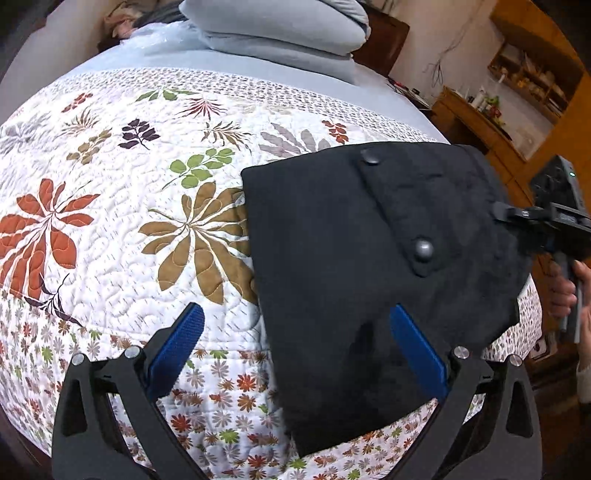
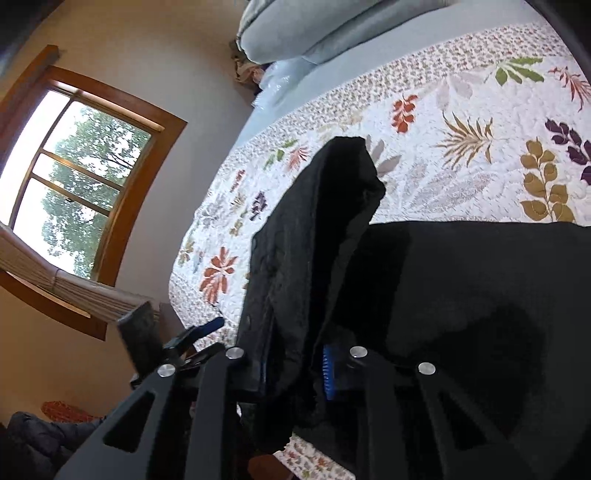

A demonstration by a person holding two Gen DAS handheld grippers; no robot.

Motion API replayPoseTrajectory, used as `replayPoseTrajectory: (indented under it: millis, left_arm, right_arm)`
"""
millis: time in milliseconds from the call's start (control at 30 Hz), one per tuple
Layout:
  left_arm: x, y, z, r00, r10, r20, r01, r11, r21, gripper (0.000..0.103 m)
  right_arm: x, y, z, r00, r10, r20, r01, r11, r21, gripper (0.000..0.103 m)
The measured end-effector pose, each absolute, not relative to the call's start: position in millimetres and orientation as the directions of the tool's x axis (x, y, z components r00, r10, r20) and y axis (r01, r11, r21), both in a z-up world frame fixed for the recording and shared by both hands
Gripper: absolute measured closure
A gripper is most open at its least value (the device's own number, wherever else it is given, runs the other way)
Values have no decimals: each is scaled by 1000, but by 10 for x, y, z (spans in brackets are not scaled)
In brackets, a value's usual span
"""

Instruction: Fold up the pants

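Observation:
Black pants (image 1: 362, 273) lie folded into a compact stack on the floral quilt (image 1: 122, 229), near the bed's front right edge. Two dark buttons show on a pocket flap on top. My left gripper (image 1: 295, 332) is open and empty, hovering over the stack's near left edge; one blue pad (image 1: 417, 350) is over the cloth, the other over the quilt. My right gripper (image 2: 295, 369) is shut on a raised fold of the pants (image 2: 317, 240) at the stack's right edge. It also shows in the left wrist view (image 1: 517, 214), pinching the cloth there.
Grey folded bedding (image 1: 280, 33) is stacked at the head of the bed. Wooden shelves and a dresser (image 1: 491, 110) stand to the right. A window (image 2: 74, 177) is on the far wall. The bed's edge runs just below the pants.

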State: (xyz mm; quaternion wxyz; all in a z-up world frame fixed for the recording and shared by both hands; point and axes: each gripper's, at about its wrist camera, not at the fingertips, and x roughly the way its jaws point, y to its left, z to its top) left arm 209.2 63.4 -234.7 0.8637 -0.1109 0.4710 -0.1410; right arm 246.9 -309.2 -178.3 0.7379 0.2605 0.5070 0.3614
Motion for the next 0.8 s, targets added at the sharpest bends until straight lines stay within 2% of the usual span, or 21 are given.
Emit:
replayPoseTrajectory:
  millis: [200, 400, 800]
  left_arm:
    - [2086, 443, -2302, 523, -367, -769, 188, 930, -316, 3]
    - [2158, 135, -2252, 512, -378, -771, 235, 925, -298, 3]
    - [2377, -488, -1823, 554, -425, -715, 359, 898, -256, 3]
  right_arm:
    - [2363, -3377, -1490, 268, 794, -546, -299, 607, 736, 82]
    - [2219, -3966, -1399, 346, 764, -544, -252, 634, 731, 82]
    - [2047, -4582, -1956, 382, 725, -573, -95, 648, 756, 82]
